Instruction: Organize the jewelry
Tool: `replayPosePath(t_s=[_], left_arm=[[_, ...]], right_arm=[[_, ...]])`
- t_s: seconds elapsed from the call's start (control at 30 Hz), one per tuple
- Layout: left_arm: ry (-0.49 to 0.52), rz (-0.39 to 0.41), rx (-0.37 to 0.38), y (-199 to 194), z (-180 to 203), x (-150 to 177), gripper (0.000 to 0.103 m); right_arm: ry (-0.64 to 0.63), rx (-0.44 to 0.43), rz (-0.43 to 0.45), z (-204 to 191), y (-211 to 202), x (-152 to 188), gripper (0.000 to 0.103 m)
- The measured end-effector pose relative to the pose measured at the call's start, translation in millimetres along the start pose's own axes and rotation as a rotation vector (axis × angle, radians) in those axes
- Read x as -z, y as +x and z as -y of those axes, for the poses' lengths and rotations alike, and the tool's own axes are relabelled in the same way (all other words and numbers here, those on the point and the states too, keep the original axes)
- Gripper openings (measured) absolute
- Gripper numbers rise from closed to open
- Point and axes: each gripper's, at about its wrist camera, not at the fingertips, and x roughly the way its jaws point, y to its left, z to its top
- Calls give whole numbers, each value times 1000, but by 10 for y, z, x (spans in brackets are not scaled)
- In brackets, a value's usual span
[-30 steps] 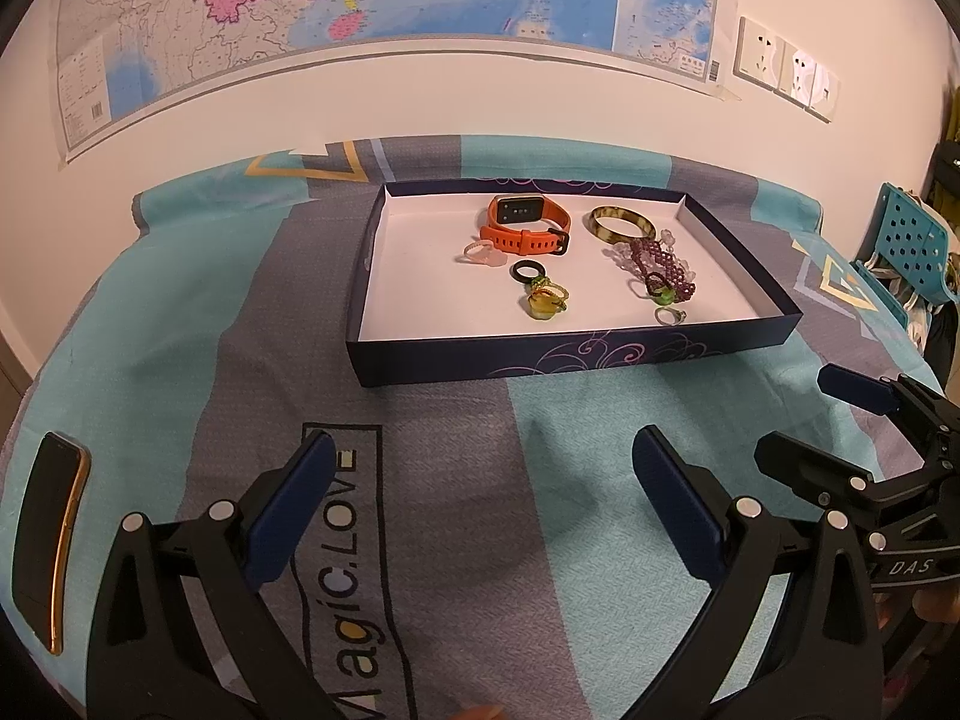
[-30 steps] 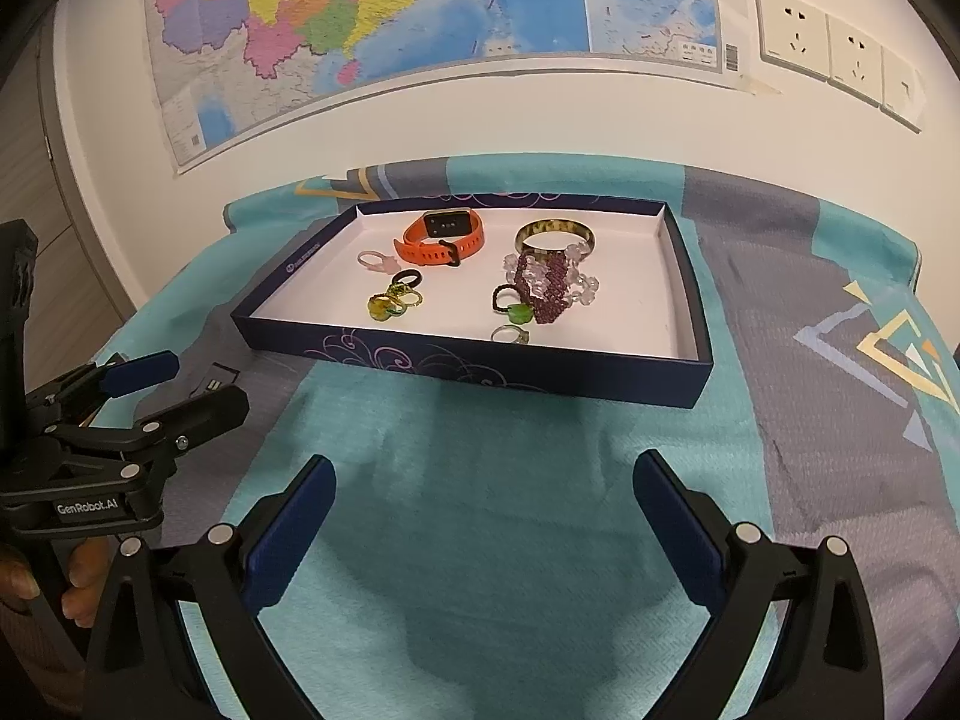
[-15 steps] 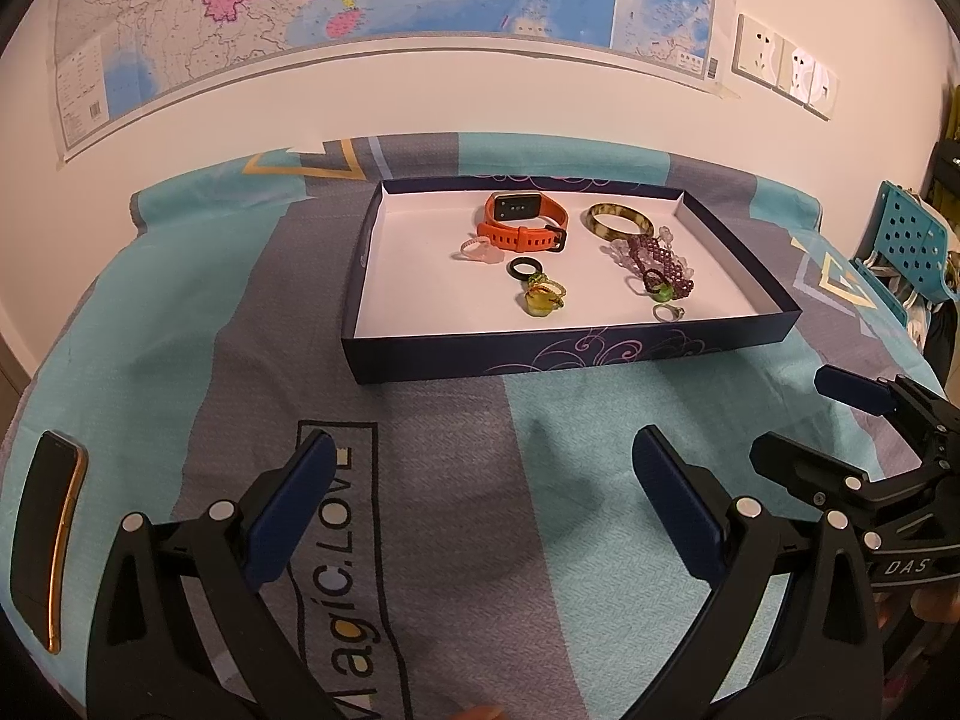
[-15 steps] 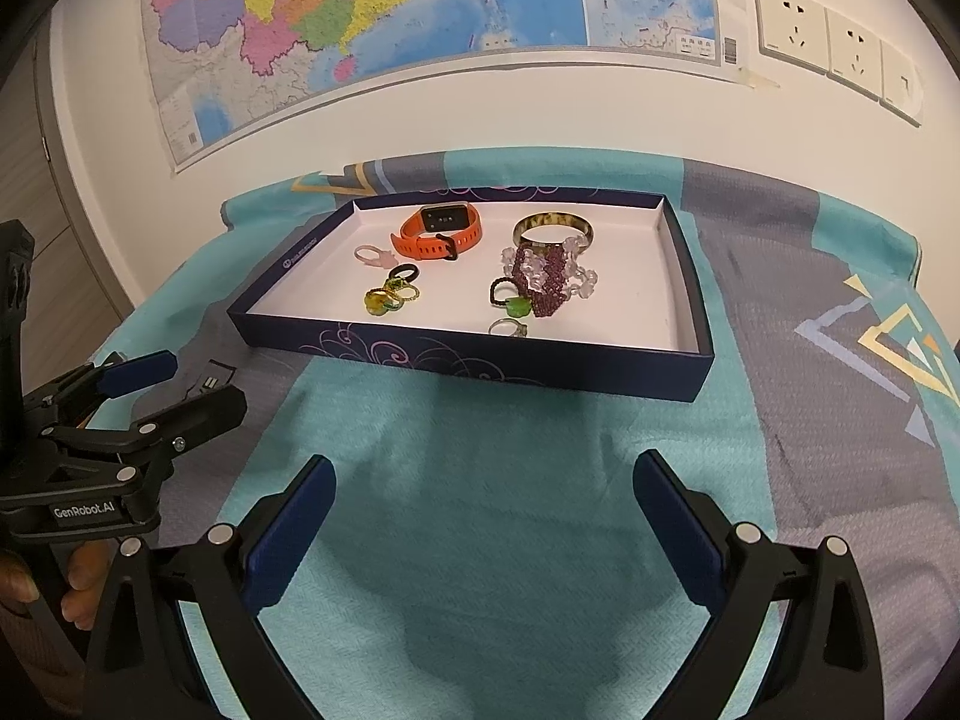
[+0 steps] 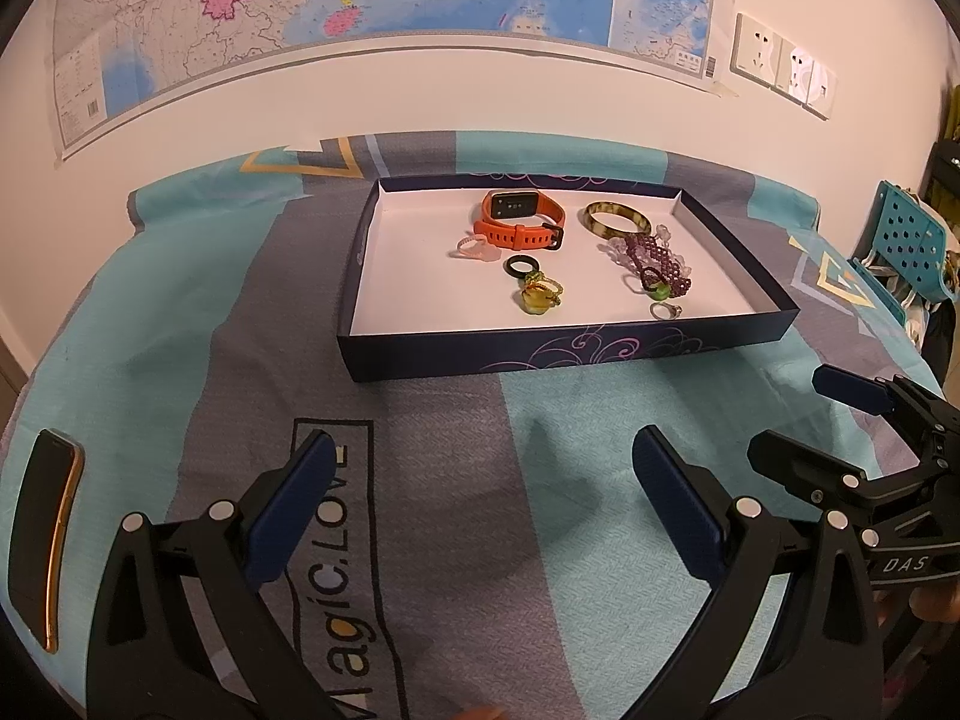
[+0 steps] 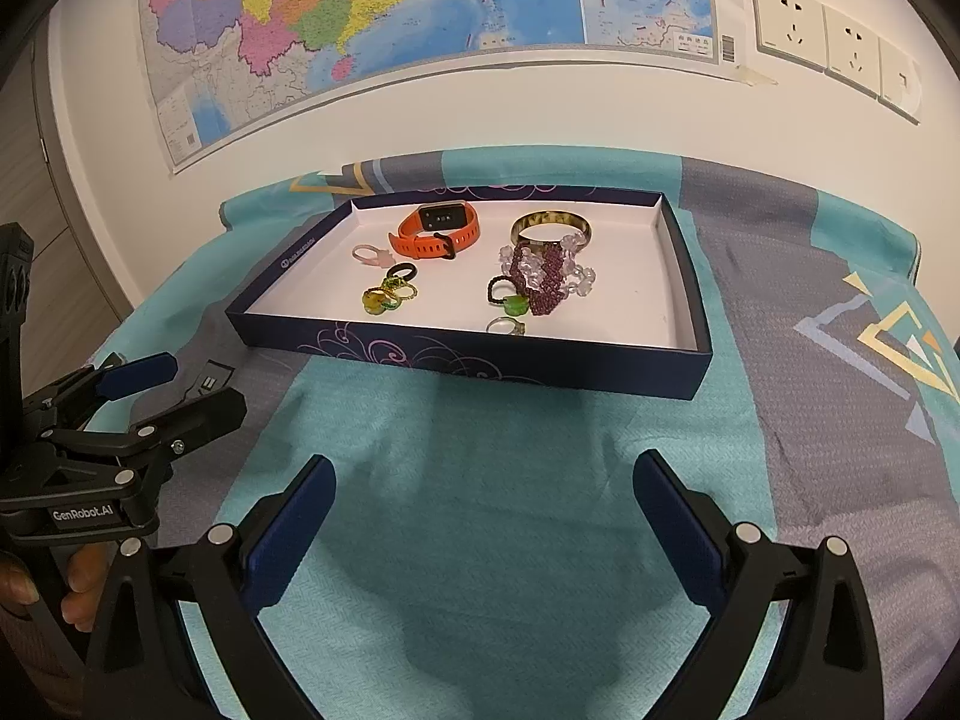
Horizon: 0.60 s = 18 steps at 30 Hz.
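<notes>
A shallow dark-blue box lid (image 5: pixel 540 354) (image 6: pixel 468 360) with a white inside lies on the bedspread ahead of both grippers. In it sit an orange watch (image 5: pixel 519 219) (image 6: pixel 438 231), a tortoiseshell bangle (image 5: pixel 615 219) (image 6: pixel 549 228), purple bead bracelets (image 5: pixel 654 261) (image 6: pixel 546 276), a pink ring (image 5: pixel 477 249), a black ring (image 5: pixel 521 266), yellow-green rings (image 5: pixel 537 297) (image 6: pixel 384 297) and a silver ring (image 5: pixel 665 311) (image 6: pixel 505 326). My left gripper (image 5: pixel 480 498) and right gripper (image 6: pixel 483 510) both hang open and empty in front of the lid, side by side.
A black phone with a gold edge (image 5: pixel 45 534) lies at the near left of the bed. A wall with a map (image 6: pixel 420 18) and sockets (image 6: pixel 834 36) stands behind. A teal chair (image 5: pixel 912 246) is at the right. A hand (image 6: pixel 36 588) holds the left gripper.
Both grippers have drawn back a little from the box lid, which looks slightly farther and higher in both views. Nothing was taken hold of.
</notes>
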Motion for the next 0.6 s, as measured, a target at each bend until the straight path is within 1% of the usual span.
replayPosePath(t_s=[0.6], left_arm=[[-1, 0, -1, 4, 10, 5, 97]], right_arm=[[1, 0, -1, 9, 8, -2, 96]])
